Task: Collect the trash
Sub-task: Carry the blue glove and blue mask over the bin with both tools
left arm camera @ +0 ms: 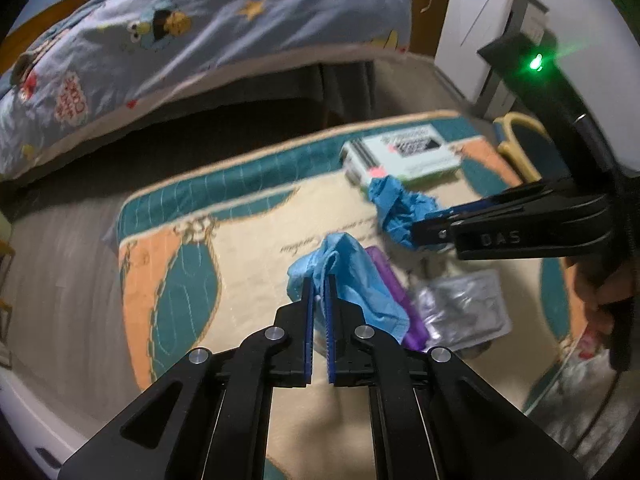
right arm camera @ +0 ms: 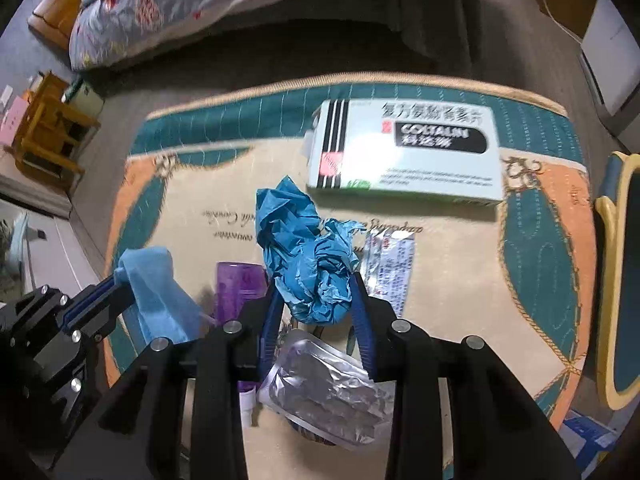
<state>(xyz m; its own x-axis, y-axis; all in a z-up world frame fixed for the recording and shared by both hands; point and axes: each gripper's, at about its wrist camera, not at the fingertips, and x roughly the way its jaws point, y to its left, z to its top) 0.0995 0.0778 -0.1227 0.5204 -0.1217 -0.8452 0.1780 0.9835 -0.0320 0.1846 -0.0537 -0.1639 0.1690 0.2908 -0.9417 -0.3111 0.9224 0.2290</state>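
left wrist view: the left gripper [left arm camera: 319, 280] has its blue-padded fingers [left arm camera: 307, 320] pinched together on a fold of a light blue glove [left arm camera: 348, 268], which hangs over the patterned rug [left arm camera: 180, 240]. just behind the glove lies a purple bottle [left arm camera: 390, 280], and beside that a silver blister pack [left arm camera: 464, 304]. further right, the right gripper [left arm camera: 424, 224] reaches in from the side, its tip at a crumpled darker blue wad [left arm camera: 394, 208]. a white medicine box [left arm camera: 404, 152] lies past the wad near the rug's teal border. a bed with a cartoon-print duvet [left arm camera: 200, 20] fills the background.

right wrist view: the right gripper [right arm camera: 316, 280] straddles the crumpled darker blue wad [right arm camera: 308, 256], a finger [right arm camera: 362, 320] on each side and pressing on its lower part. a silver sachet [right arm camera: 390, 268] lies just to the right, the blister pack [right arm camera: 324, 392] below the fingers, the medicine box [right arm camera: 408, 152] beyond. the left gripper [right arm camera: 116, 280] shows at left, clamped on the light blue glove [right arm camera: 160, 300].
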